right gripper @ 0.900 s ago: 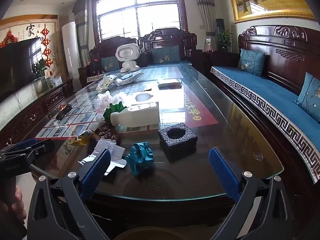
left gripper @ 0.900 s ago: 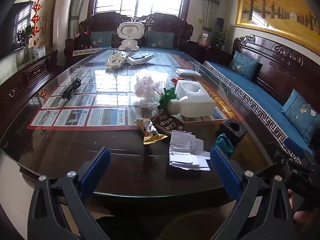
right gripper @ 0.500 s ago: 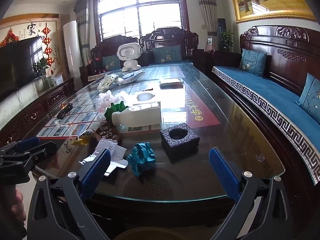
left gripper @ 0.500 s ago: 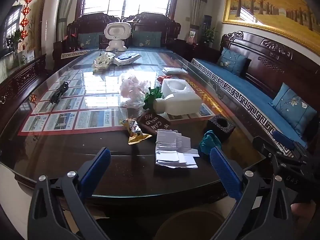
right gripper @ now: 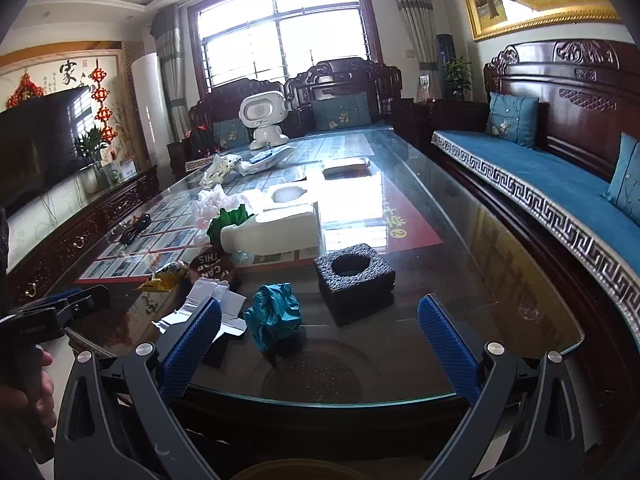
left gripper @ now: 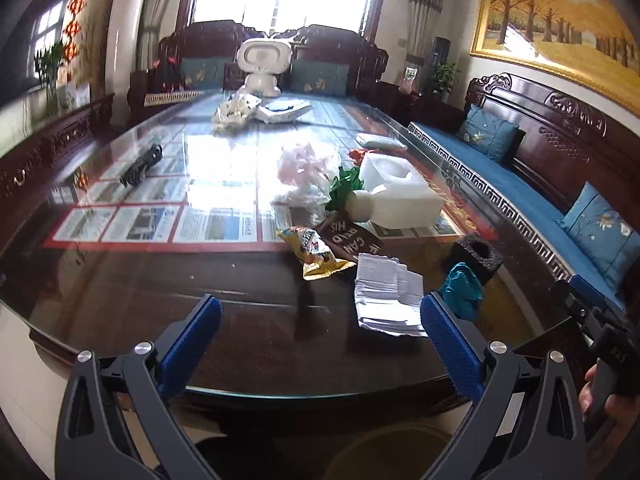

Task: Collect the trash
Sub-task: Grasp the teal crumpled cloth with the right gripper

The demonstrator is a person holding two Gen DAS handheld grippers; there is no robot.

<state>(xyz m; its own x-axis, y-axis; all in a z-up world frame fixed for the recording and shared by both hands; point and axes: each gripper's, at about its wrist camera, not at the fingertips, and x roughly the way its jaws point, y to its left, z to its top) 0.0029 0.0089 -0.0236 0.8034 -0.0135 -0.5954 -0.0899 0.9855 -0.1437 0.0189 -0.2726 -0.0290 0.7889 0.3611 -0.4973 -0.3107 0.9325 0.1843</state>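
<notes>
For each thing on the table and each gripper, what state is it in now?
left gripper: open, empty
right gripper: open, empty
white jug: lying on its side
teal paper: crumpled
black foam block: upright, hole facing up
white paper: flat, folded
snack wrapper: crumpled, lying flat

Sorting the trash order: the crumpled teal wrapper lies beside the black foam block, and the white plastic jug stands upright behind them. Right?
Not quite. The white plastic jug lies on its side, as the right wrist view shows. The crumpled teal wrapper does lie beside the black foam block.
</notes>
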